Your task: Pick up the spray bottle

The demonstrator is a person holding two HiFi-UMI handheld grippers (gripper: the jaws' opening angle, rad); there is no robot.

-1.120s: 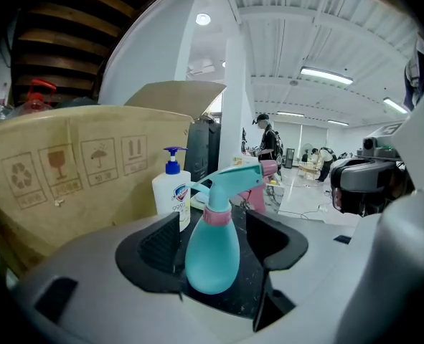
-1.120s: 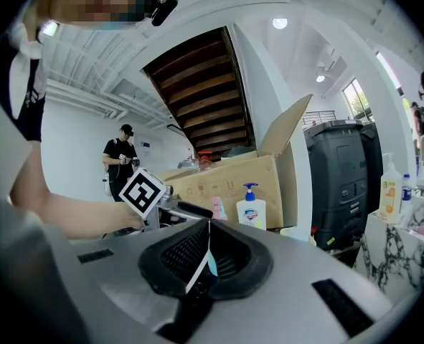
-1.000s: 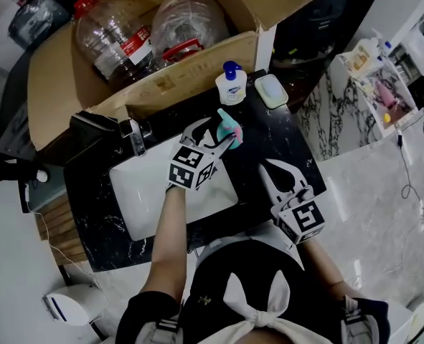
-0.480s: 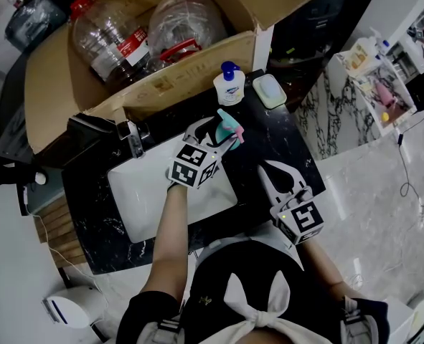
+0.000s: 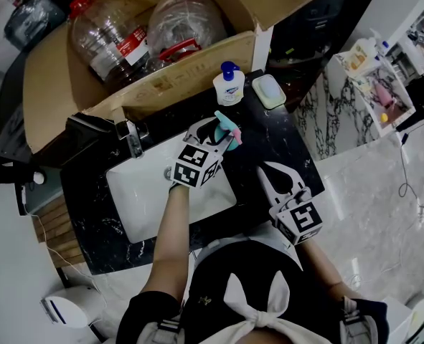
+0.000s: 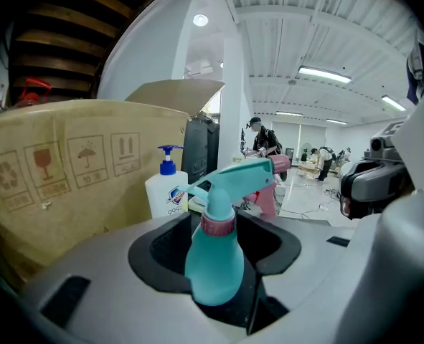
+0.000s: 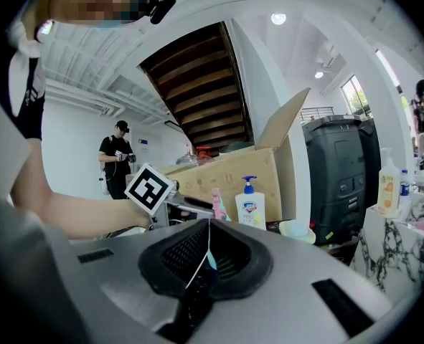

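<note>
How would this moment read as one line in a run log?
stage: grasp | left gripper: fingers have just been closing, now pressing spray bottle between them | bottle: upright | right gripper: shut, empty

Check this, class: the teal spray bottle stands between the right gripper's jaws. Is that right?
Wrong gripper. The left gripper view shows the teal spray bottle standing between the jaws of the left gripper, which have just been closing on it.

White ceiling [image 6: 290, 41] with strip lights [image 6: 326, 75], pale marble floor [image 5: 369, 213], dark wooden stairs [image 7: 197, 77] overhead.
</note>
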